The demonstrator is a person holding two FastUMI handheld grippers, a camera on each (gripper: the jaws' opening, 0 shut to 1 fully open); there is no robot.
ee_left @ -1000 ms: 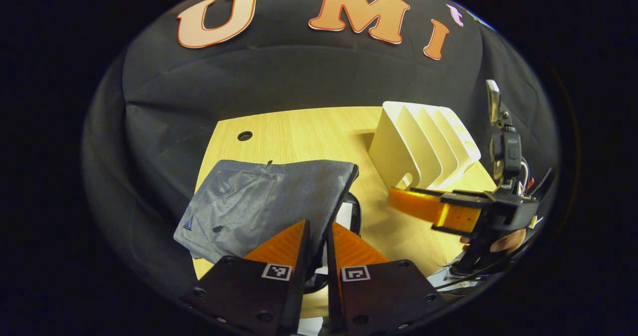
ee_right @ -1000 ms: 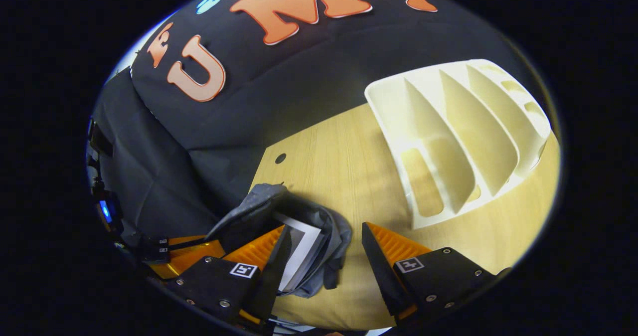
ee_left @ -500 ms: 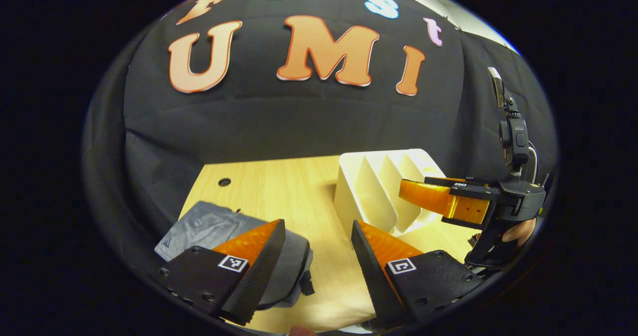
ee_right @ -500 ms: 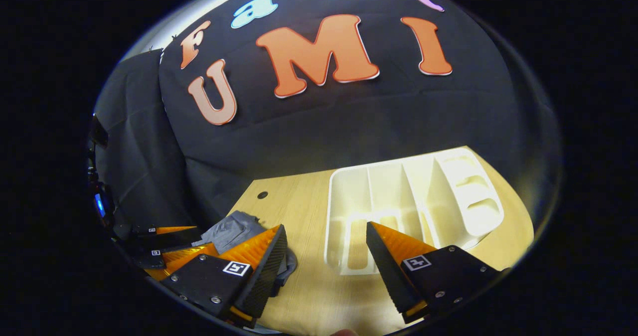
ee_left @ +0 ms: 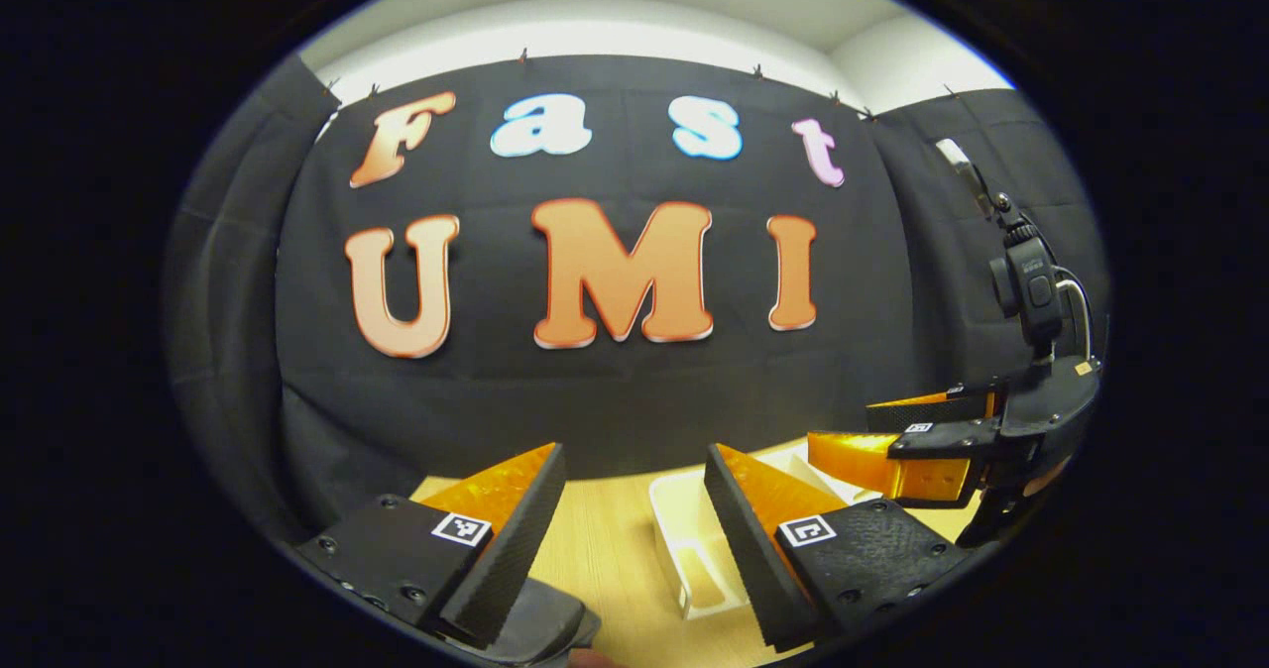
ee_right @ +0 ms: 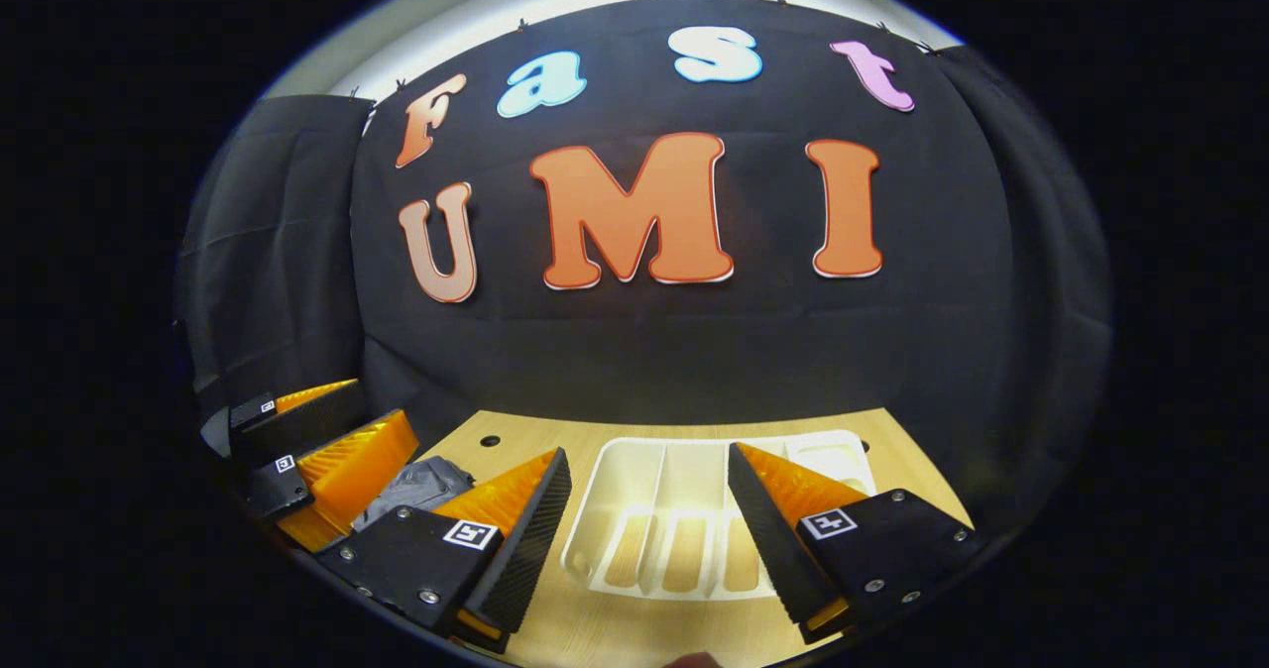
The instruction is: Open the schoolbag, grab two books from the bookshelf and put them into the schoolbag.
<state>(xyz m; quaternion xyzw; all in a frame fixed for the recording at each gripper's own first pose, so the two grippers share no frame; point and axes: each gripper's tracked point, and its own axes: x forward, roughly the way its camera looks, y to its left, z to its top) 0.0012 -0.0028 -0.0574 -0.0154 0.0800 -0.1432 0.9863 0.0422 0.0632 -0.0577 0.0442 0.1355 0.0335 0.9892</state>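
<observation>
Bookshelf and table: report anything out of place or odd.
Nothing stands out. The white bookshelf stands upright on the wooden table with its slots bare of books. The grey schoolbag lies crumpled beside it. Left gripper and right gripper are both open, holding nothing.

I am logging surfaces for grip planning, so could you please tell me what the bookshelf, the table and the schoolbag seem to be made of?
Bookshelf: probably moulded plastic, cream, smooth and slightly glossy, with thin rounded dividers and slotted floor.
Table: wood or wood-look laminate, pale and matte, with fine straight grain; which one is unclear.
Schoolbag: grey fabric, likely a synthetic weave, with soft creases and a faint sheen.
</observation>
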